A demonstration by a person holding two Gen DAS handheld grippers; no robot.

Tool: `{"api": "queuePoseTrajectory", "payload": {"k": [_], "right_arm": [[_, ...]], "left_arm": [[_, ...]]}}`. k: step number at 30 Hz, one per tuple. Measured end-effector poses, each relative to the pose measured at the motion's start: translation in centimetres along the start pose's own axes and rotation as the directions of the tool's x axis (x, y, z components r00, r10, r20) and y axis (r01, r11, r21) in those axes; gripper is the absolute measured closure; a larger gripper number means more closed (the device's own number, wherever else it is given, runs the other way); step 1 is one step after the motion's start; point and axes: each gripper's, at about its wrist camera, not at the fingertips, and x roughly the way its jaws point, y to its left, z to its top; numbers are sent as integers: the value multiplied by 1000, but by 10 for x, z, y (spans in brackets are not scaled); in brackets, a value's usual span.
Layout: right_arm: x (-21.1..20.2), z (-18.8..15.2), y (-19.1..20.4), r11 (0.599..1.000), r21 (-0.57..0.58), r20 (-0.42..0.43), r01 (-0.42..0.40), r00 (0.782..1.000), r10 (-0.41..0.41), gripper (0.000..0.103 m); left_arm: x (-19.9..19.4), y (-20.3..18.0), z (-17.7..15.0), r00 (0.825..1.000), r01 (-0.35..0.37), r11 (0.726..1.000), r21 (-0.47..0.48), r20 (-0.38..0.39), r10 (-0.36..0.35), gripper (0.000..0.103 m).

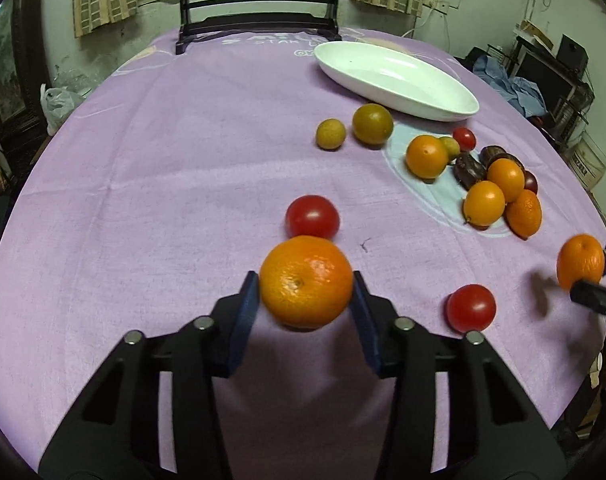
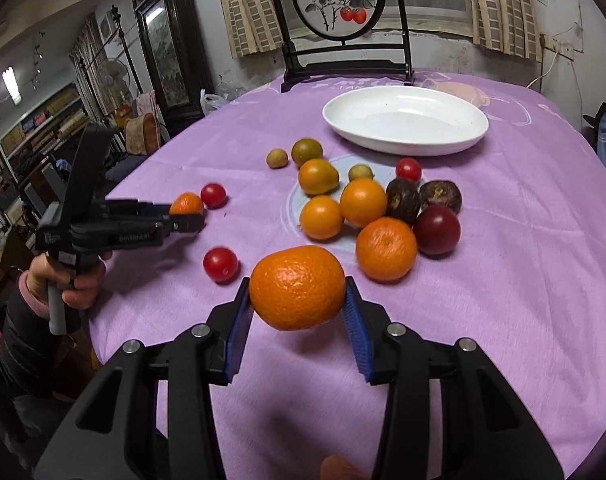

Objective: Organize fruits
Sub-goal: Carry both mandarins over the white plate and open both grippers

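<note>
Each gripper's jaws clamp a mandarin: left gripper (image 1: pixel 306 283), right gripper (image 2: pixel 297 289). Loose fruit pile (image 2: pixel 363 204) lies before the white dish (image 2: pixel 405 120). A purple cloth (image 2: pixel 523 240) covers the worktop.

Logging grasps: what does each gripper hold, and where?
Left gripper clamps a mandarin by its sides; right gripper clamps another mandarin likewise.

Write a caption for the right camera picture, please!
Right tool holds a tangerine above the purple tablecloth, fruit pile and empty white dish beyond.
</note>
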Motion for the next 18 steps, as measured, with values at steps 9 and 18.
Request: {"api": "queuePoseTrajectory", "payload": {"k": [9,18], "right_arm": [[13,84,-63,993,113,133,44,989,-59,58],[109,153,-133,968,212,2,137,990,-140,58]], "left_arm": [[-37,-25,51,985,85,996,20,147,-87,59],[52,-94,175,993,75,993,95,80,-83,59]]}}
